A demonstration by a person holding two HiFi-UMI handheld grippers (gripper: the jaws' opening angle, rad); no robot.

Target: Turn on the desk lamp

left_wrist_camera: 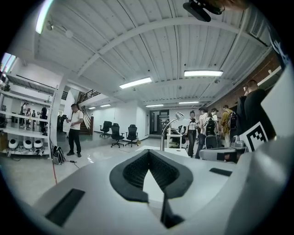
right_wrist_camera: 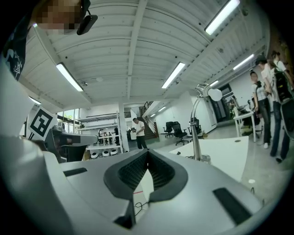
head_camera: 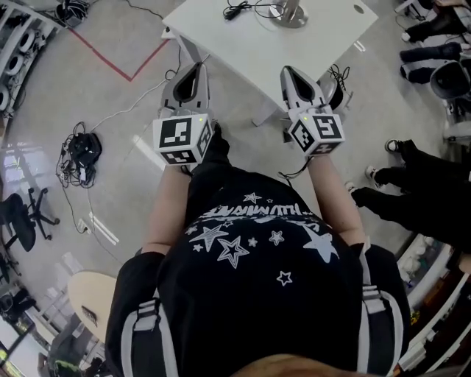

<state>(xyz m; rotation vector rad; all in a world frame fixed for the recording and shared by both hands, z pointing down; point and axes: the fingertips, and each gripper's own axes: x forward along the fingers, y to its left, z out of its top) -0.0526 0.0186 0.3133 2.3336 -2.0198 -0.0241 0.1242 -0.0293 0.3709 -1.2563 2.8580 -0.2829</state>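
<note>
The desk lamp stands on a white table [head_camera: 221, 33] ahead of me; in the head view only its round metal base [head_camera: 291, 15] shows. Its curved silver stem [right_wrist_camera: 196, 124] and round head [right_wrist_camera: 213, 94] rise from the table in the right gripper view, and the lamp [left_wrist_camera: 170, 126] looks small and far in the left gripper view. My left gripper [head_camera: 196, 68] and right gripper [head_camera: 287, 71] are held side by side short of the table's near edge, well away from the lamp. Both are shut with nothing between the jaws [left_wrist_camera: 148, 152] [right_wrist_camera: 147, 151].
A black cable [head_camera: 243, 9] lies on the table by the lamp base. On the floor are a cable bundle [head_camera: 81, 154], a red tape line [head_camera: 118, 62] and an office chair [head_camera: 18, 221]. People stand at the right [head_camera: 419, 191] and farther off [left_wrist_camera: 206, 128].
</note>
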